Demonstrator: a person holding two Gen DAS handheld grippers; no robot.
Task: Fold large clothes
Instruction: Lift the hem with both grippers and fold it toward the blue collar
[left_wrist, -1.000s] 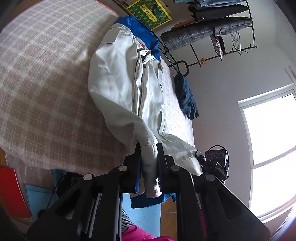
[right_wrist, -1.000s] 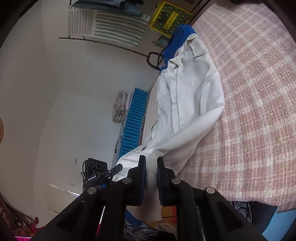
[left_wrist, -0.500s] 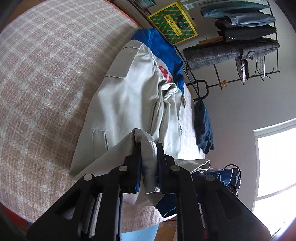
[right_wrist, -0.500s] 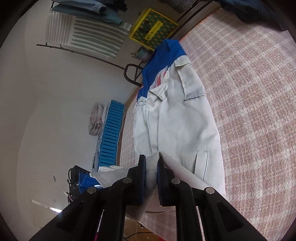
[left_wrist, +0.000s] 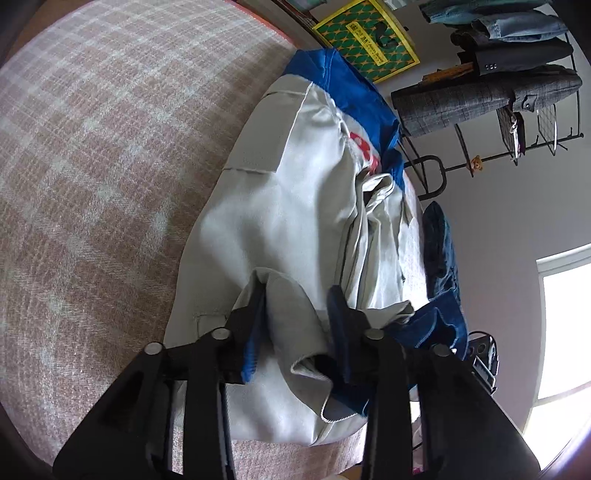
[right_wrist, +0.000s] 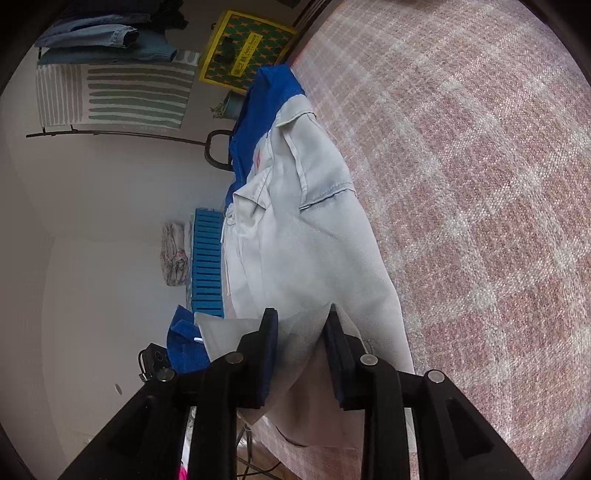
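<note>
On the plaid bedspread (left_wrist: 92, 155), at its near edge, lies the grey-and-blue jacket (left_wrist: 295, 206), its hem doubled back over its own body; the left gripper (left_wrist: 297, 306) stands with its jaws apart, the folded hem loose between them, and the right gripper (right_wrist: 301, 332) is likewise spread, with a fold of grey cloth lying slack in the gap. Farther along the jacket the grey front runs to a blue collar, and past the collar a yellow-green bag (left_wrist: 365, 40) leans by the wall beside a clothes rack (left_wrist: 517, 74).
</note>
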